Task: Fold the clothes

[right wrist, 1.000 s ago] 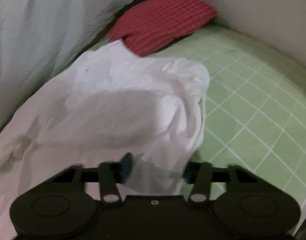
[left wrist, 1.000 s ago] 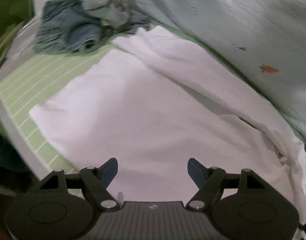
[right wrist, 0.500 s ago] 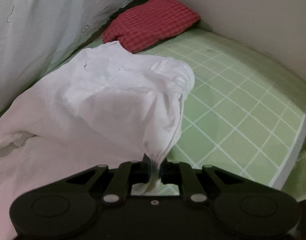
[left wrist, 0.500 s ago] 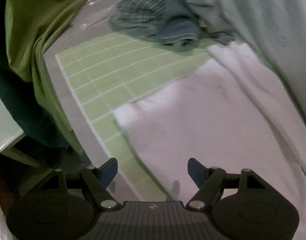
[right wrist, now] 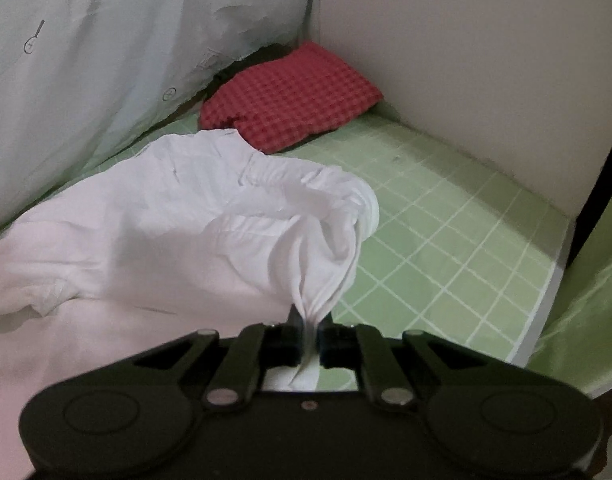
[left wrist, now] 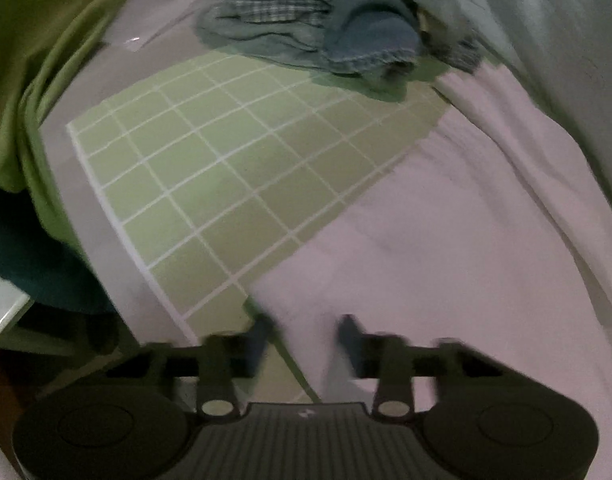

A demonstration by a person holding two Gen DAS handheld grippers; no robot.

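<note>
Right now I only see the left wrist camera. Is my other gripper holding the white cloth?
Observer: Yes. The right gripper is shut on a bunched edge of the white garment.
Operator: What's behind it?
Observer: A red checked pillow lies in the far corner, against the wall.
Operator: Is the cloth near it?
Observer: The garment's far edge reaches the pillow's front.

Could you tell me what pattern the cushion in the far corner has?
Red check pattern on the cushion, clearest in the right wrist view.
</note>
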